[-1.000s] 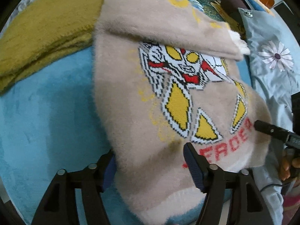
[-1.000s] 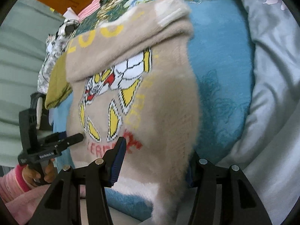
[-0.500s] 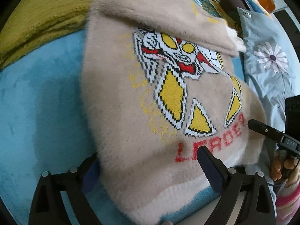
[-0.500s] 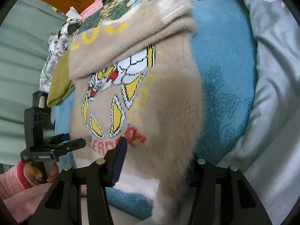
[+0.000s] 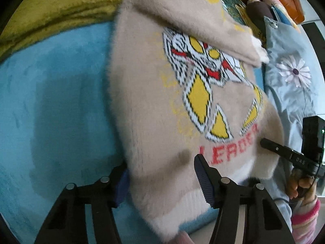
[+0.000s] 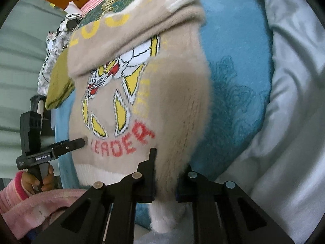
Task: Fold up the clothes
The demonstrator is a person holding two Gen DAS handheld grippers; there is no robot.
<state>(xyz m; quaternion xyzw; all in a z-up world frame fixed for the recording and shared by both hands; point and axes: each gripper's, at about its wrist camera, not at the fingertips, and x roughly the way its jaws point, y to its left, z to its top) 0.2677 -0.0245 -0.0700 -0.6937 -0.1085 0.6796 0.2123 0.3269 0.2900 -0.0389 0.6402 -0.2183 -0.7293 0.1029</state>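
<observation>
The fuzzy tan sweater (image 5: 154,109) lies on the blue blanket (image 5: 54,93), with the right gripper (image 6: 165,180) pinched tight on its bottom corner and the left gripper (image 5: 162,180) spread wide around the other corner.

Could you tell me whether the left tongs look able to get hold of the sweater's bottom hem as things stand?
Probably yes: the left tongs stand open with the beige sweater already between their fingers, its pale hem just below them, nothing blocking.

Home bedroom, blue plush blanket (image 5: 50,101), floral grey pillow (image 5: 290,77), grey duvet (image 6: 288,101)
</observation>
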